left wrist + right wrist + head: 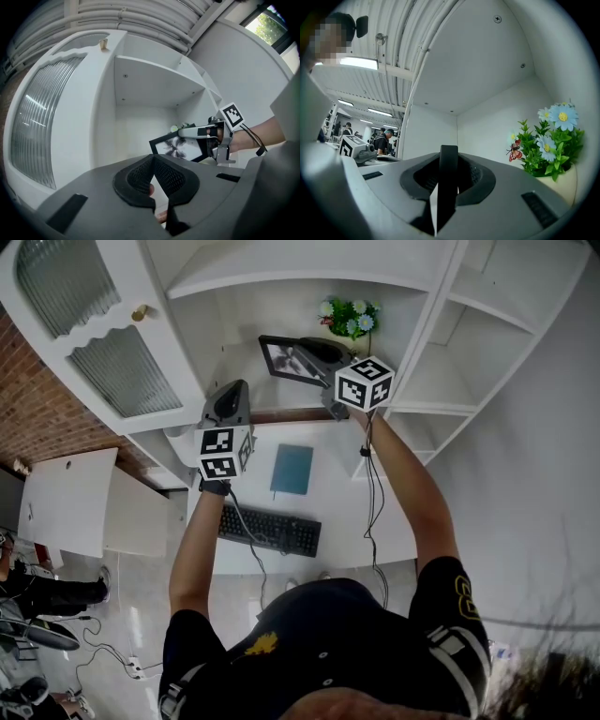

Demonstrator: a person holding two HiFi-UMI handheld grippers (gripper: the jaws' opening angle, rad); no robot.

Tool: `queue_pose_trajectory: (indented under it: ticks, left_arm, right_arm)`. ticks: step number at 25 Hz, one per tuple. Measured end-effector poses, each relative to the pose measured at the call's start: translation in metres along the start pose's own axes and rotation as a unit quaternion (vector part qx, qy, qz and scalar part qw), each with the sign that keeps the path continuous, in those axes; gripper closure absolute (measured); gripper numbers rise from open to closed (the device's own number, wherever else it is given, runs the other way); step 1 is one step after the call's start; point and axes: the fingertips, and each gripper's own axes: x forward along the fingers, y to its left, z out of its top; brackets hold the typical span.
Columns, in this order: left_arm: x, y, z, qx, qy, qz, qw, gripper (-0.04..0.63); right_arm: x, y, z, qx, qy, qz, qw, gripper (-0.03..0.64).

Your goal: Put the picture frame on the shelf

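While right gripper (pixel 448 157) fingers (pixel 423 174) pinch the picture frame (pixel 287 360), left gripper (pixel 153 159) fingers press together

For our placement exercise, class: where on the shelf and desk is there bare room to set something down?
Shelf: bare from its left wall to the flowers, which crowd the right back corner; the right gripper holds the frame over that patch. Desk: bare right of the book and keyboard.
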Motion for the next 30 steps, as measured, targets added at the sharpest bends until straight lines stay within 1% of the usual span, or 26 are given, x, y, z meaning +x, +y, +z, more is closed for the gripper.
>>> queue_pose_trajectory:
  ticks: [3,7,9,14,30]
  left_arm:
    - [0.000,0.000,0.000,-0.001,-0.001,0.002,1.0000,0.577]
    - [0.000,-0.002,0.001,0.000,-0.001,0.000,1.0000,0.577]
    - [0.000,-0.001,0.000,-0.001,0.002,0.000,1.0000,0.577]
    - [0.003,-0.005,-0.001,-0.002,0.002,-0.003,1.0000,0.577]
    - [0.006,-0.008,0.000,-0.004,0.001,-0.009,1.0000,0.577]
  right_arm:
    - [-0.001,0.000,0.000,0.000,0.001,0.001,1.000,0.548]
    - [-0.001,-0.005,-0.002,0.007,0.007,-0.009,1.000,0.539]
    - [0.000,-0.004,-0.006,0.003,0.020,-0.006,1.000,0.436]
    - [0.000,-0.001,-0.009,-0.016,0.031,-0.002,0.999,0.436]
    - [-0.001,-0.002,-0.013,-0.017,0.031,-0.001,0.999,0.436]
